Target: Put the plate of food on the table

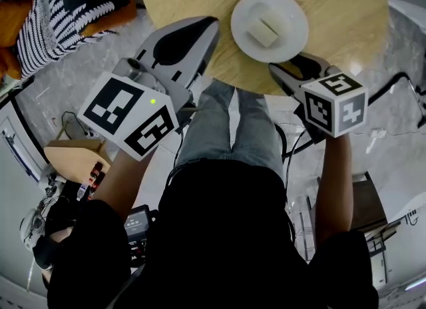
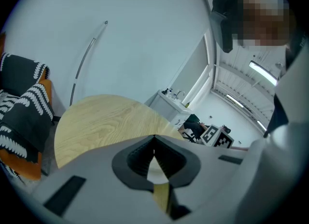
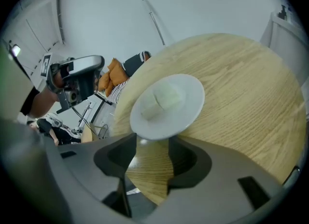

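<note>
A white plate (image 1: 269, 26) with a pale block of food (image 1: 263, 33) rests flat on the round wooden table (image 1: 333, 8), near its front edge. My right gripper (image 1: 287, 64) sits just behind the plate's near rim with its jaws wide open, and nothing lies between them. From the right gripper view, the plate (image 3: 166, 105) and its food (image 3: 164, 97) lie just past my open right gripper (image 3: 152, 143). My left gripper (image 1: 208, 29) hovers over the table's left edge, apart from the plate. It is empty, its pads (image 2: 154, 138) meeting at the tips.
A black-and-white striped cushion on an orange seat (image 1: 60, 8) stands left of the table. A small wooden stool (image 1: 73, 158) and cables lie on the floor at the left. The person's jeans-clad legs (image 1: 229, 128) are below the table edge, and a dark stool (image 1: 369, 201) stands at the right.
</note>
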`<control>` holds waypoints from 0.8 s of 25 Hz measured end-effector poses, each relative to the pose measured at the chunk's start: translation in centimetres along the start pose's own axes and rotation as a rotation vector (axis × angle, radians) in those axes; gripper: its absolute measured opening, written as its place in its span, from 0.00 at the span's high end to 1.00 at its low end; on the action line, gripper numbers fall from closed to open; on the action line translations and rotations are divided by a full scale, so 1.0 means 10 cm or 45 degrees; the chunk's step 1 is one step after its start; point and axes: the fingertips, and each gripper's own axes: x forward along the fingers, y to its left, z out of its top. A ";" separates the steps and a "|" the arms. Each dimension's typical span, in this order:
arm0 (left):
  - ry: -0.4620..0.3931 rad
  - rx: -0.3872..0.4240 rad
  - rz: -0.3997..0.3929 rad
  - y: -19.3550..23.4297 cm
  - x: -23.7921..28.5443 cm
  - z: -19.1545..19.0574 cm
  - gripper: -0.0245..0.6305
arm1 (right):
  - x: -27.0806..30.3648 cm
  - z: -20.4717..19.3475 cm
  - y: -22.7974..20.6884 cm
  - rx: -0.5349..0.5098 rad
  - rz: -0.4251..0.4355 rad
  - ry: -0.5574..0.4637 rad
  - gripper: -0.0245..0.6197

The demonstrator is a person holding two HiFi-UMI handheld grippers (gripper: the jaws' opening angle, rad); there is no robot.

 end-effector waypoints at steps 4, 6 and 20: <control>-0.023 0.029 -0.001 -0.13 -0.02 0.02 0.95 | 0.06 -0.03 -0.10 0.069 -0.030 -0.056 0.64; -0.034 0.041 -0.003 -0.15 -0.04 0.05 0.95 | 0.12 -0.03 -0.14 0.091 -0.061 -0.059 0.64; -0.115 0.122 0.000 -0.51 -0.12 0.40 0.95 | 0.27 -0.07 -0.54 0.122 -0.195 0.034 0.69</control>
